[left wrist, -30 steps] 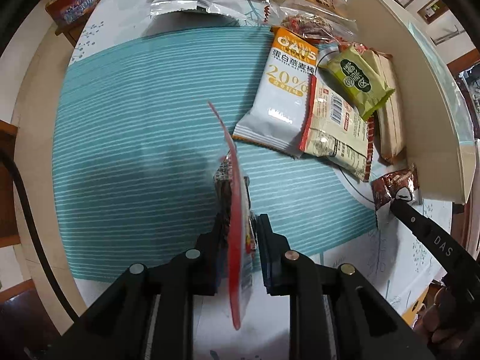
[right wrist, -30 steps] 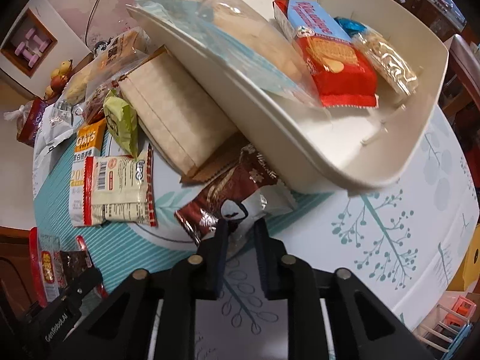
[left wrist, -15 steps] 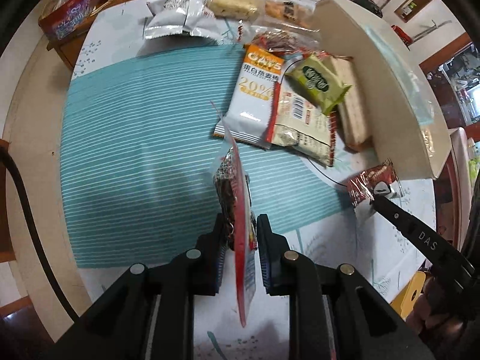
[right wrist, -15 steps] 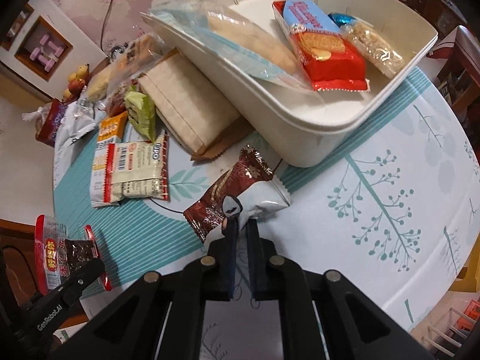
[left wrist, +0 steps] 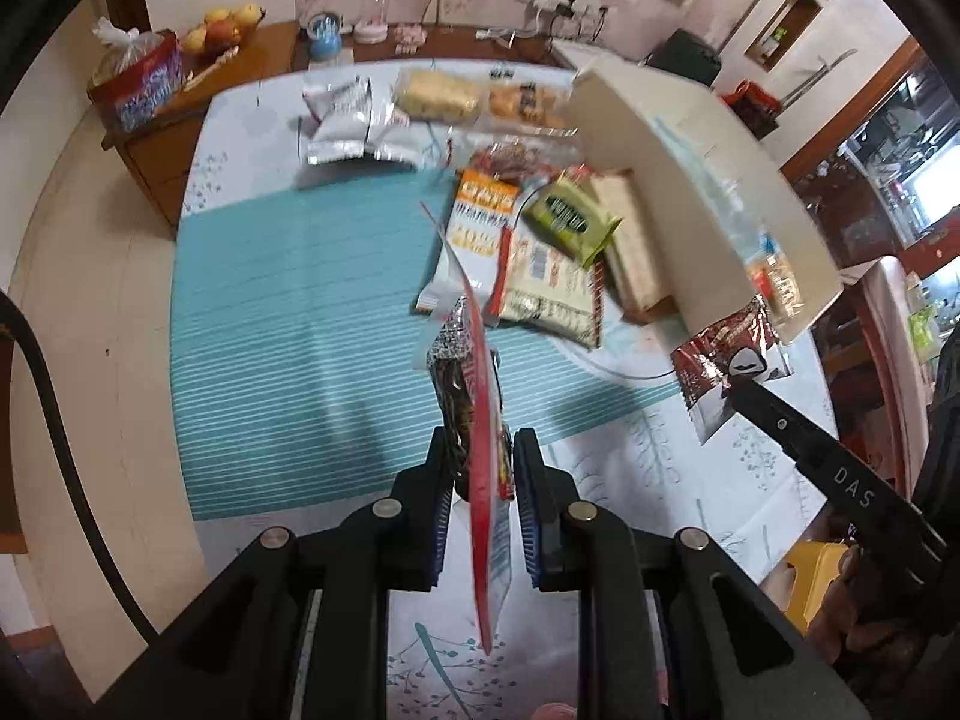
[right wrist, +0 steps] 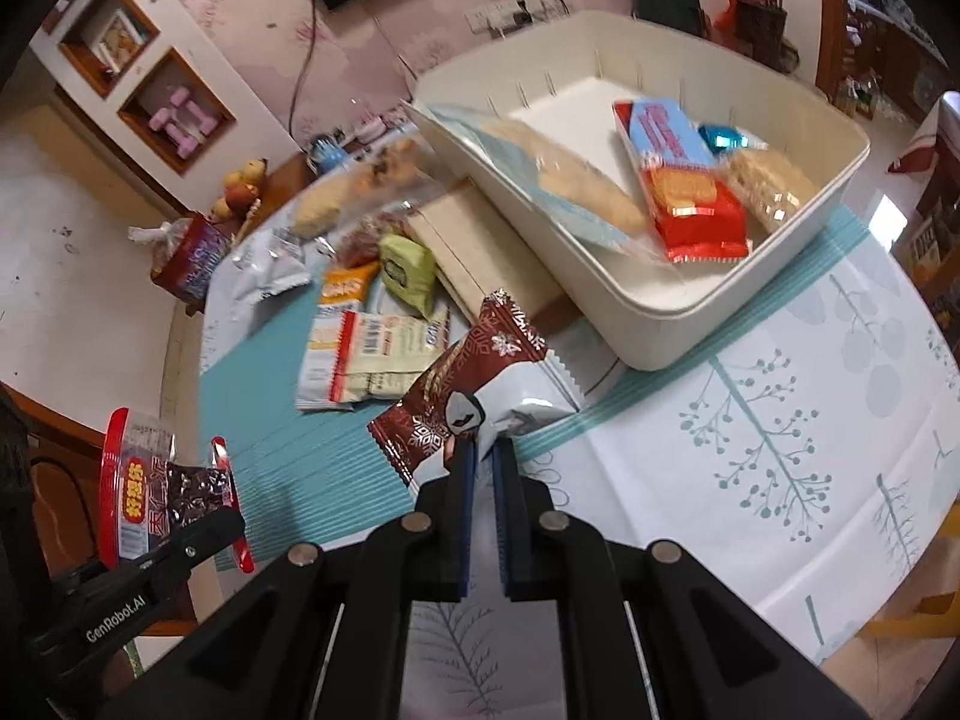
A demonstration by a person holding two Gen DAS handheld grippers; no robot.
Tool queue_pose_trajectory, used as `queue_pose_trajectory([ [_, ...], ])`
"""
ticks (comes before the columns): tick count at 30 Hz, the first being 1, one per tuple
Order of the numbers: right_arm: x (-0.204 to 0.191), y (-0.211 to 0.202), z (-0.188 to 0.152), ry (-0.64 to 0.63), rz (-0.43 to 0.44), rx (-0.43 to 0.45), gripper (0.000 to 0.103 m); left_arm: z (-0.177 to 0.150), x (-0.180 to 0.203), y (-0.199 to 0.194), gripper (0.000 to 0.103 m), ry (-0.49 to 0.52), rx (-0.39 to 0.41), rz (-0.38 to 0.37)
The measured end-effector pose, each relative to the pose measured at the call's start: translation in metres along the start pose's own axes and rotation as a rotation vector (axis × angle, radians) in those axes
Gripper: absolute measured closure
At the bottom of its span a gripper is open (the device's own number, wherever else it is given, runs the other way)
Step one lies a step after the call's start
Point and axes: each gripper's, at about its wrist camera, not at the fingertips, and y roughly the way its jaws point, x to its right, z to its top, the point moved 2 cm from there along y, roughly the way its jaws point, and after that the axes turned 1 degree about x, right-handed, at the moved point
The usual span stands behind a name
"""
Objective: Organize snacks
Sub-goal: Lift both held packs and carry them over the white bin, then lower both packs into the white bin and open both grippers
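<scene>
While both packets now hang clear of the surface, findings run near to far as follows.

Left gripper (left wrist: 480, 474): jaws nearly closed, clamped on the lower edge of the red-rimmed packet (left wrist: 474, 420), which stands edge-on above the teal mat (left wrist: 288, 324); grip unchanged from a second ago.

Right gripper (right wrist: 485, 468): jaws have just been closing and are now pinched tight on the near corner of the brown-and-white snack packet (right wrist: 480, 384). A second ago that packet lay on the surface against the tub; it now hangs lifted, near the tub's front wall.

Change in view: both cameras take in more of the room and surface than before, consistent with both hands having risen.

Loose snacks: oat bar packet (left wrist: 480, 216), green packet (left wrist: 570, 222) and others lie along the mat's far edge, beside the tub.

Cream tub (right wrist: 708, 324): at the far right of the surface, already holding several packets.

Judgement: pick-up complete on both sides; transfer into the tub is the likely next step.
</scene>
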Motion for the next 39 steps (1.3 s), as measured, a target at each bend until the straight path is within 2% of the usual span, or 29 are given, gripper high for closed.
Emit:
queue_pose_trajectory([
  [9, -0.002, -0.033, 0.010, -0.085, 0.028, 0.074, 0.097, 0.002, 0.022, -0.034, 0.085, 0.001, 0.115, -0.037],
  [17, 0.018, -0.058, 0.035, -0.168, 0.036, 0.111, 0.097, 0.008, 0.065, -0.054, 0.085, -0.017, 0.205, -0.031],
  [28, 0.063, -0.078, 0.082, -0.274, 0.043, 0.151, 0.097, 0.029, 0.150, -0.052, 0.085, 0.034, 0.289, -0.047],
  [39, 0.113, -0.075, 0.123, -0.369, 0.021, 0.162, 0.097, 0.051, 0.220, -0.014, 0.085, 0.032, 0.299, -0.072],
])
